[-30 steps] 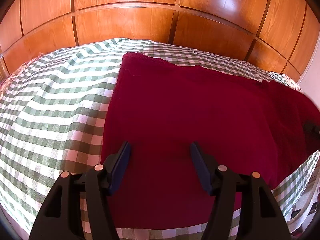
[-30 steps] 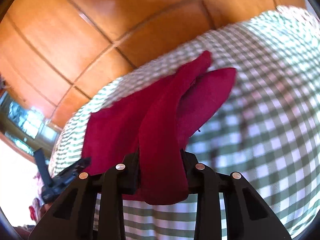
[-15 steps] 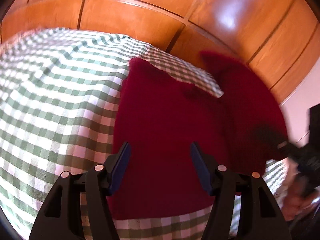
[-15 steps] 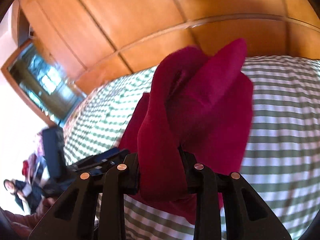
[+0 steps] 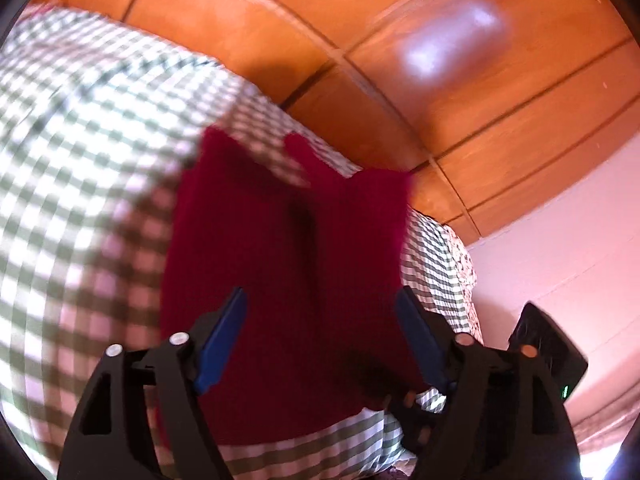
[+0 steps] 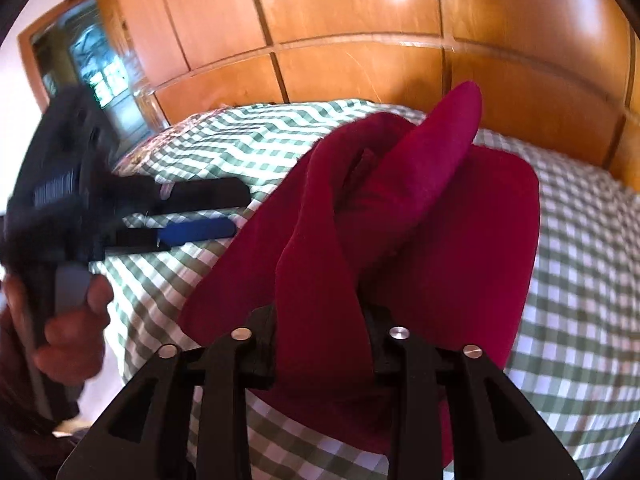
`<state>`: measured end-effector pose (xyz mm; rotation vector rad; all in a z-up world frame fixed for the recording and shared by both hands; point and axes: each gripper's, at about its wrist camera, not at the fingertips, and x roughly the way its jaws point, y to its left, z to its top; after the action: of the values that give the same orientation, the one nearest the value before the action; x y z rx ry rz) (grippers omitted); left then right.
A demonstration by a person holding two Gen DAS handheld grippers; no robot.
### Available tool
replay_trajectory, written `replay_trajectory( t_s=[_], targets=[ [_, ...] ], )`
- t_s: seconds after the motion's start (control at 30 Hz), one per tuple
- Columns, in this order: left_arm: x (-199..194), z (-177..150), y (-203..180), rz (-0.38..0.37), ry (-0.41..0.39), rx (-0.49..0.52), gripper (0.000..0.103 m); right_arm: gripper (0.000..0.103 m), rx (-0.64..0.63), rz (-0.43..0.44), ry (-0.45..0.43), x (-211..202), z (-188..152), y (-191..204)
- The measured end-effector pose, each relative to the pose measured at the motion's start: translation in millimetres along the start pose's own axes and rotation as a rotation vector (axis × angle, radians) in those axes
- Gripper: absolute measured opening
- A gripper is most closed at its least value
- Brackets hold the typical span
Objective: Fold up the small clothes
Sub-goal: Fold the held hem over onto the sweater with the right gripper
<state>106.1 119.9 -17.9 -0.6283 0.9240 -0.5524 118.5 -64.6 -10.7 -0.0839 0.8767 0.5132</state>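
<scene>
A dark red garment (image 5: 280, 264) lies on a green-and-white checked bedspread (image 5: 80, 160), with its right part folded over toward the middle. My left gripper (image 5: 320, 316) is open and empty, hovering over the garment's near part; it also shows at the left of the right wrist view (image 6: 192, 212). My right gripper (image 6: 320, 320) is shut on a bunched fold of the red garment (image 6: 400, 216) and holds it lifted over the rest of the cloth. The right gripper's black body shows at lower right in the left wrist view (image 5: 548, 344).
A glossy wooden headboard (image 6: 360, 40) rises behind the bed. A pale wall (image 5: 560, 220) stands to the right of the bed. A mirror or window (image 6: 88, 64) is at the far left. The checked bedspread (image 6: 580, 260) spreads around the garment on all sides.
My right gripper has carried the garment's right part up and over toward the left, folding it onto the rest. My left gripper has swung rightward, staying open.
</scene>
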Motion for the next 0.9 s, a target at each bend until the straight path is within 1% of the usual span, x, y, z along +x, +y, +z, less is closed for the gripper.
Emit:
replay_trajectory(
  t_s=[0.03,0.07,0.13,0.17,0.23,0.37,0.47,0.57,0.63,0.7,0.73,0.77,0.83,0.87,0.9],
  targets=[
    [2.9,3.8,-4.1,-0.005,0.012,0.015,0.084,0.059,-0.001,0.023,-0.006,-1.2,3.4,0.8],
    [6.4,7.1,-7.0,-0.003,0.024,0.025,0.084,0.067,-0.008,0.054,-0.021,-4.4,3.0,6.2],
    [19.5,14.2,-7.8,0.0,0.074,0.038,0.085,0.068,-0.033,0.076,-0.035,-7.5,0.9,14.9],
    [25.7,16.9,-5.3,0.023,0.095,0.033,0.085,0.068,-0.037,0.083,-0.038,-10.9,-1.2,16.1],
    [29.2,19.1,0.9,0.077,0.111,0.007,0.085,0.068,-0.022,0.1,-0.053,-19.3,-7.1,13.1],
    [24.9,25.7,16.6,0.071,0.111,-0.055,0.085,0.068,0.067,0.082,-0.072,-44.5,-26.5,-14.6],
    [33.6,29.5,26.0,0.03,0.152,-0.108,0.085,0.068,0.131,0.042,-0.068,-55.3,-44.6,-34.6],
    [50.0,36.0,26.1,0.022,0.19,-0.126,0.085,0.068,0.188,0.009,-0.074,-65.0,-58.3,-52.0],
    [61.8,39.8,25.4,0.04,0.214,-0.134,0.083,0.068,0.222,-0.008,-0.082,-69.8,-64.4,-60.0],
    [73.7,41.3,17.2,0.043,0.241,-0.107,0.07,0.068,0.239,-0.025,-0.089,-73.6,-67.7,-66.6],
    [78.8,41.0,9.2,0.051,0.256,-0.074,0.05,0.068,0.246,-0.029,-0.091,-74.9,-69.2,-69.0],
    [80.8,40.8,3.2,0.065,0.261,-0.044,0.032,0.068,0.256,-0.033,-0.093,-76.2,-71.1,-72.0],
    [78.0,39.2,-16.0,0.13,0.225,0.065,0.024,0.068,0.267,-0.041,-0.094,-77.5,-72.3,-75.4],
    [73.1,39.5,-24.2,0.15,0.199,0.106,0.022,0.068,0.273,-0.045,-0.097,-78.4,-72.1,-77.4],
    [63.5,39.7,-32.5,0.154,0.166,0.133,0.022,0.068,0.278,-0.045,-0.099,-79.0,-72.2,-79.1]
  ],
)
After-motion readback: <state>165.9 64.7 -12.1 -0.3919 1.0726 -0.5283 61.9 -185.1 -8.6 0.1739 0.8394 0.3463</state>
